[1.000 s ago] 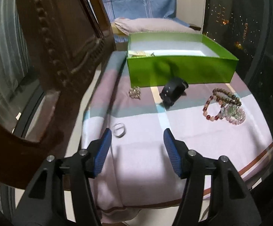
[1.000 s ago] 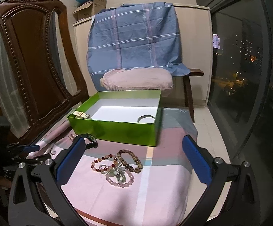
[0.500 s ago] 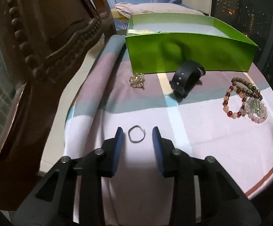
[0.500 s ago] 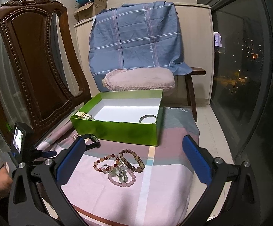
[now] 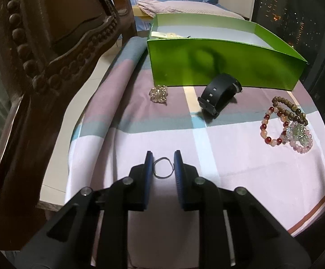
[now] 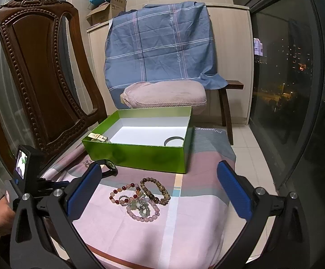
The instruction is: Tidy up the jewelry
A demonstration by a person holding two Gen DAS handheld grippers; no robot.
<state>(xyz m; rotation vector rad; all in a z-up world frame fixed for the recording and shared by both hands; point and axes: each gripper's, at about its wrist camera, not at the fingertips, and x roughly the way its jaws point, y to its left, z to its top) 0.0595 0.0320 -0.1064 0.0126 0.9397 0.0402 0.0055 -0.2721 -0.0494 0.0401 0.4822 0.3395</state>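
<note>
Since a second earlier, the left hand-held gripper [image 5: 162, 164] had dropped and closed around the thin wire ring [image 5: 163, 167] on the desk's cloth [image 5: 241, 163], pads touching it. The right hand-held gripper [image 6: 160, 190] stood wide apart; the cloth read "Beautiful" [image 6: 208, 130].

On the checked cloth [image 5: 241, 157] lie one thin wire ring [image 5: 162, 167], one crystal cluster [image 5: 158, 94], one black watch [image 5: 220, 93] and three beaded bracelets [image 6: 140, 198], before one green box [image 6: 140, 154].
</note>
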